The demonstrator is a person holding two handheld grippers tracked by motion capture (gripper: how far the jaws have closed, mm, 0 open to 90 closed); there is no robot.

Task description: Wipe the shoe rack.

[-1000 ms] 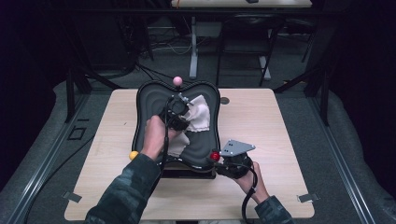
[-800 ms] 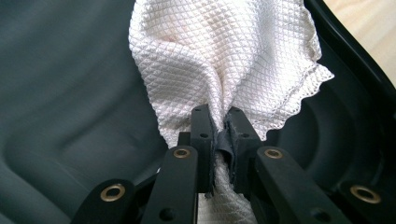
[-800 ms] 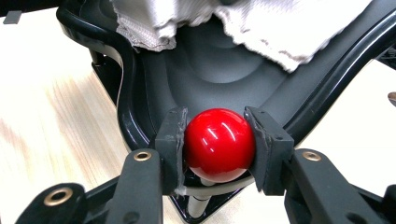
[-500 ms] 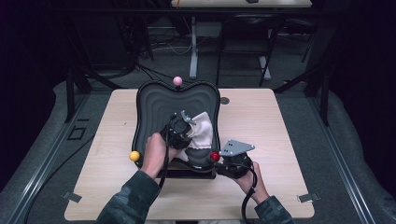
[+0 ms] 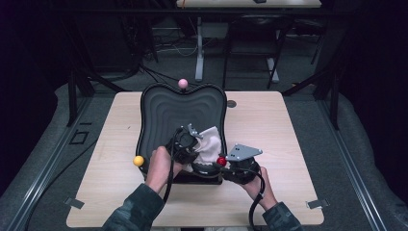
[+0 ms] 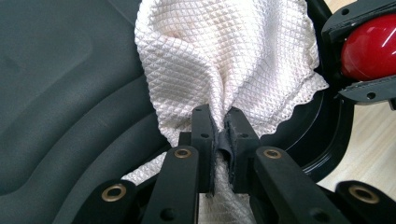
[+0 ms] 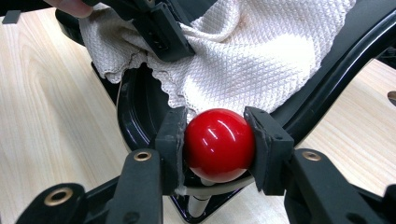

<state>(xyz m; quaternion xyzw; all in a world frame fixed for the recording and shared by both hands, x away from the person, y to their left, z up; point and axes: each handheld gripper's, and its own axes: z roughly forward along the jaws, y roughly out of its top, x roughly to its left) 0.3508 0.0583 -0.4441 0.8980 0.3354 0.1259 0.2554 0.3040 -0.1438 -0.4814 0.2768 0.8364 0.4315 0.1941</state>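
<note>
Both your forearms enter from the near edge, sleeves in dark camouflage. Your left hand (image 5: pixel 161 166) carries the left tool (image 6: pixel 219 135), jaws pinched nearly together on what they hold. Your right hand (image 5: pixel 257 185) grips the right tool (image 7: pixel 218 142) just beside it, jaws parted around their load, clamping it from both sides.

- Left gripper (image 6: pixel 219 140) at six o'clock, jaws pinched on white cloth (image 6: pixel 224 56).
- Dark tray (image 6: pixel 60 107) spreads toward nine o'clock.
- Red ball (image 6: pixel 371 46) at two o'clock, between black jaws.
</note>
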